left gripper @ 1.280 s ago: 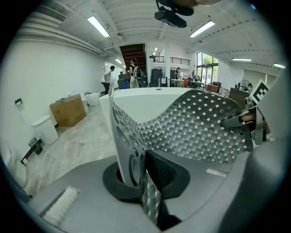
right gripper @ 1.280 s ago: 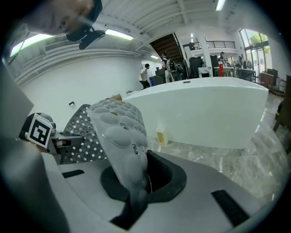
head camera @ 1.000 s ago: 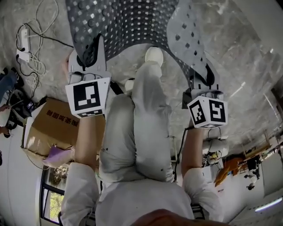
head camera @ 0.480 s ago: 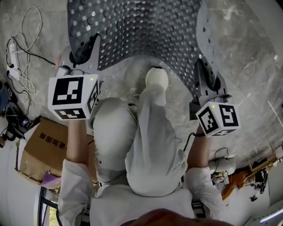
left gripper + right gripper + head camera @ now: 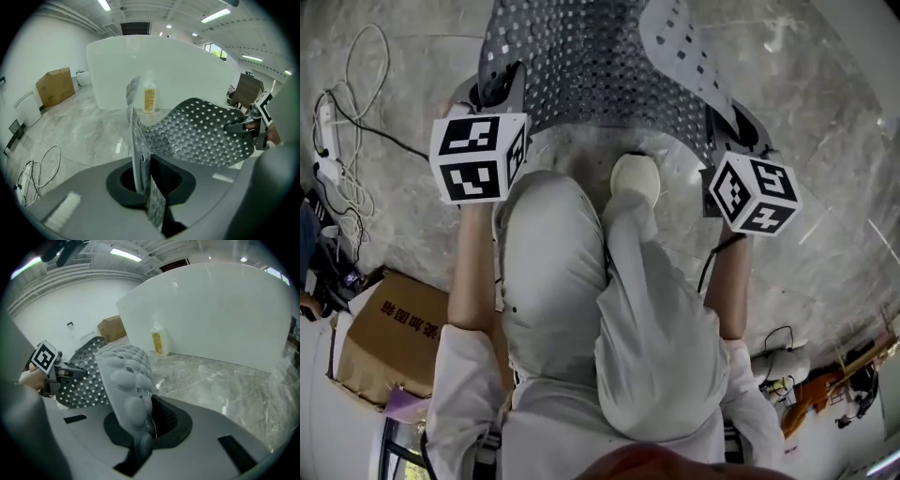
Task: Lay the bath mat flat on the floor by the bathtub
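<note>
1. Basically, both tongs were clamped narrow on the bath mat (image 5: 600, 66). The left gripper (image 5: 497, 94) pinched one near corner edge-on, the right gripper (image 5: 727, 127) the other.
2. The mat was slung between them, in front of the person's bent knees and a pale shoe (image 5: 635, 178). It sagged over the marble floor (image 5: 825, 122). The right-hand side curled over, showing its suction-cup underside.
3. The white bathtub (image 5: 159, 70) stood just ahead, with a yellow-labelled bottle (image 5: 149, 99) at its foot. The mat sat between the person and the tub.
4. Step, as I judged it: spreading stage, mat in position by the tub but not yet laid flat.
5. Next move probably called for:
   - bringing both corners to the floor evenly
   - pulling them apart so the curled side unrolled cup-side down
   - only then letting the jaws go
6. Hard to tell:
   - The mat's far edge was cut off at the top of the head view.
   - I couldn't say whether any of the mat touched the floor.
   - The tub didn't show in the head view.
   - In both gripper views the mat's edge covered the pads.
7. Off to the left lay cables (image 5: 347, 112) and a cardboard box (image 5: 384, 337), well apart from the mat.
</note>
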The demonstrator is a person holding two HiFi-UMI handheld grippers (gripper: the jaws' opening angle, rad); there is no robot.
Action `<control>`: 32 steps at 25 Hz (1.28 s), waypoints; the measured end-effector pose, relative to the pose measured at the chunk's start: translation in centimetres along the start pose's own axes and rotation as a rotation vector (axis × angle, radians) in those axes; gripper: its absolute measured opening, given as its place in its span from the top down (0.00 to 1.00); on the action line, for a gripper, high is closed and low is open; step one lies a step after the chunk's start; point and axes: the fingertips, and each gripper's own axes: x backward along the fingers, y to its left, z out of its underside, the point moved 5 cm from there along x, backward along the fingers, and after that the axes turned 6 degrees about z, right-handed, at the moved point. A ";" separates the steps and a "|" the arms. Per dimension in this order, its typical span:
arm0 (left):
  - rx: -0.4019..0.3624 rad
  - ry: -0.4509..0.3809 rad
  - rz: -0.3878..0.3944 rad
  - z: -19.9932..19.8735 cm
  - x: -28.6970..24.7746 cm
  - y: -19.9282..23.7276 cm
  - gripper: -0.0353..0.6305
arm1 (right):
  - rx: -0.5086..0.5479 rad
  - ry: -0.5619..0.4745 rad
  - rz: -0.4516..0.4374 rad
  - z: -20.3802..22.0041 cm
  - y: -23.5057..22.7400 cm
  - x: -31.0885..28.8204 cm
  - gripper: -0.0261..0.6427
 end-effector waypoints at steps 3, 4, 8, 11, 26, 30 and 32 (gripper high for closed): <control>-0.009 0.007 -0.036 0.9 -1.5 0.5 0.92 | 0.021 -0.001 0.045 0.4 -0.7 -1.8 0.93; -0.018 0.011 -0.048 1.1 -2.1 0.6 0.92 | 0.030 -0.002 0.060 0.6 -1.0 -2.4 0.93; -0.075 0.051 -0.104 2.2 -4.3 1.7 0.92 | 0.063 0.016 0.118 1.2 -2.0 -5.0 0.93; -0.104 0.085 -0.128 3.1 -5.3 2.7 0.92 | 0.071 0.048 0.162 1.8 -3.5 -6.7 0.93; -0.227 0.267 -0.225 7.2 -11.3 7.7 0.92 | 0.087 0.157 0.199 3.8 -9.6 -12.9 0.93; -0.199 0.299 -0.239 7.9 -11.6 10.2 0.91 | 0.069 0.190 0.165 4.3 -11.3 -14.0 0.93; -0.177 0.312 -0.233 8.4 -12.0 11.2 0.91 | 0.051 0.202 0.143 4.6 -12.1 -14.6 0.92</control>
